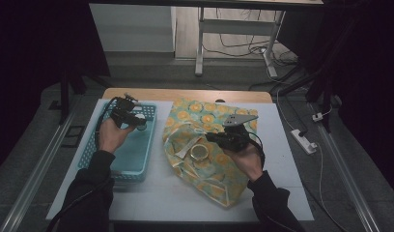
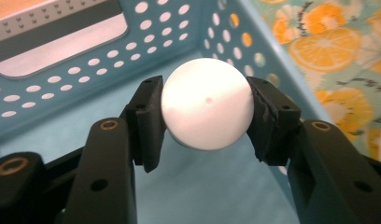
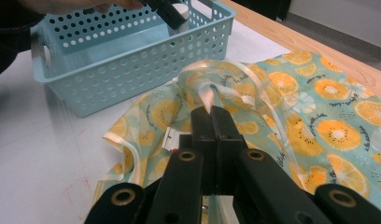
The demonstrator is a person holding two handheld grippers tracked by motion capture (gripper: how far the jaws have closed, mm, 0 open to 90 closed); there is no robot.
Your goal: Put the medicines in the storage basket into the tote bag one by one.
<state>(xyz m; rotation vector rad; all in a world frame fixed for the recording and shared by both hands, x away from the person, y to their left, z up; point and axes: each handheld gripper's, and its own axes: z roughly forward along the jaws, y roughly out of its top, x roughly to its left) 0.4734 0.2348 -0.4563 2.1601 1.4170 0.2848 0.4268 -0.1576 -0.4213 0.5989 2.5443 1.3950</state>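
White sheeting covers the counter (image 1: pixel 151 198), which has a wooden edge at its far side and dark surroundings, with a cable-strewn floor beyond. On the left part of the counter sits a pale blue perforated basket (image 1: pixel 137 164). Just to its right lies a turquoise bag printed with orange slices (image 1: pixel 214 181), its opening edged with a clear plastic rim. A round ring-shaped item (image 1: pixel 200 152) rests in the bag's mouth; what it is cannot be told.

A person in dark sleeves reaches in from the near side, holding a tool in each hand. The left hand-held gripper (image 1: pixel 139 122) hangs over the far end of the basket. In the left gripper view, its two black pads press on either side of a smooth white ball (image 2: pixel 206 103), which is raised above the basket floor (image 2: pixel 212 191), inside the basket's holed walls. The ball has one small dark dot on its surface.

The right hand-held gripper (image 1: pixel 212 137) is over the bag, near its opening. In the right gripper view, its jaws are clenched tight together, pinching the clear rim of the bag (image 3: pixel 212 95) and holding that edge lifted off the counter. Beyond it, the same view shows the basket (image 3: pixel 114 74) with the other gripper and the ball (image 3: pixel 179 14) above its far corner.
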